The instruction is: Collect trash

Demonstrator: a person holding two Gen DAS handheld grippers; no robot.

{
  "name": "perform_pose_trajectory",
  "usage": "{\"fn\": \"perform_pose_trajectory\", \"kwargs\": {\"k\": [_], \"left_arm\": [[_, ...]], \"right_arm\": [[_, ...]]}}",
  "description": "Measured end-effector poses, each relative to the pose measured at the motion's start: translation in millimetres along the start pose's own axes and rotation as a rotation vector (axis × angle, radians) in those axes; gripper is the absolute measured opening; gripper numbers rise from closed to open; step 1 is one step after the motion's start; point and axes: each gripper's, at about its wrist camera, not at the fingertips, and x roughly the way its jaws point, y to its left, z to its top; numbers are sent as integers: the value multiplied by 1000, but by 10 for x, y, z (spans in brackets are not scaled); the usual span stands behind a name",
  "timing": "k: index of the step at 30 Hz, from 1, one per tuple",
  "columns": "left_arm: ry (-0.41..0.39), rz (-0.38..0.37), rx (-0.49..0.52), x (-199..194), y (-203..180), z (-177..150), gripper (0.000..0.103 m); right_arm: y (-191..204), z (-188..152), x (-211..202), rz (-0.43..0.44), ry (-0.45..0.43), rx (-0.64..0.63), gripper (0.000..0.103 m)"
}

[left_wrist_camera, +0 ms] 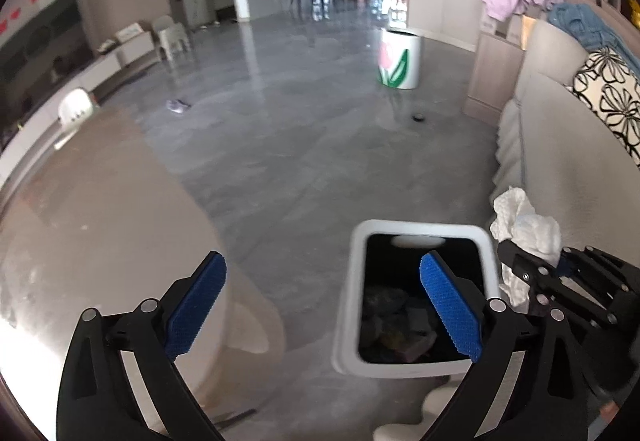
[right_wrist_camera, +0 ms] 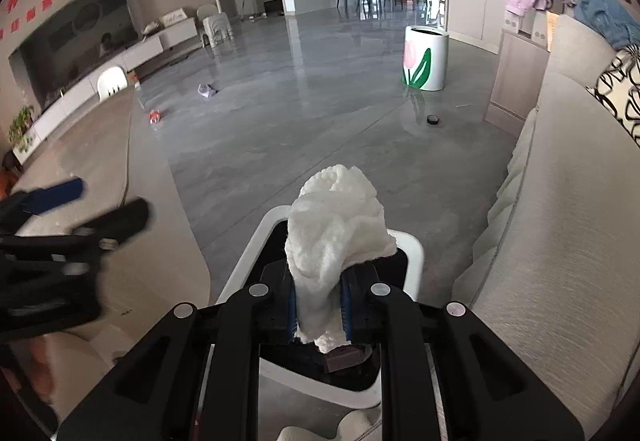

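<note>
Right now the crumpled white tissue (right_wrist_camera: pixel 336 237) sits pinched between the blue pads of the right gripper (right_wrist_camera: pixel 320 307), its bunched top sticking up past the fingertips and its lower end hanging below them. Directly under and ahead of that claw stands the white trash bin (right_wrist_camera: pixel 244 261) with its dark opening, some litter visible inside. In the left wrist view the left gripper (left_wrist_camera: pixel 322 307) has its jaws spread wide with nothing between them; the bin (left_wrist_camera: pixel 344 305) lies just ahead of its right finger, and the right gripper with the tissue (left_wrist_camera: pixel 524 225) is beyond the bin's right edge. A pale round table (left_wrist_camera: pixel 100 209) lies under the left finger, a beige sofa (right_wrist_camera: pixel 560 221) flanks the right claw, and grey glossy floor (right_wrist_camera: pixel 320 121) stretches beyond, where a tulip-painted bin (right_wrist_camera: pixel 425 58) stands well away.
</note>
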Motion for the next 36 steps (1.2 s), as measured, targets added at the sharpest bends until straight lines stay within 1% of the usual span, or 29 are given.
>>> {"fn": "perform_pose_trajectory", "kwargs": {"k": [2,3,4,5,6,8,9,11,15,21,26,31,36], "left_arm": [[-1,18,-13,-42,102,-23,96],[-1,20,-20,-62,132,-24,96],[-4,22,-34,-96,195,-37,96],[-5,24,-42,-108,226,-45,96],[-6,29,-53,-137,277,-53,96],[-8,35,-70,-173,355,-51,96],[-10,38,-79,-186,382,-54,96],[-16,44,-107,-235,464,-78,96],[-30,53,-152,-354,630,-144,97],[-66,75,-205,-617,843,-186,98],[-117,140,-230,-916,1078,-199,98],[-165,201,-269,-1199,1376,-203,98],[-207,267,-311,-1474,1670,-290,98]], "right_arm": [[22,19,119,11,23,0,24],[27,18,169,15,30,-2,45],[40,16,197,19,31,-3,78],[42,10,232,15,26,-9,90],[61,10,247,16,28,-21,95],[96,12,267,37,53,-55,95],[128,9,254,29,53,-61,96],[159,11,180,22,36,-67,98],[239,59,-6,23,-7,-65,98],[509,214,-382,68,-94,-91,98],[807,366,-649,102,-160,-124,98],[1176,488,-809,141,-197,-160,98],[1715,529,-939,217,-228,-206,98]]}}
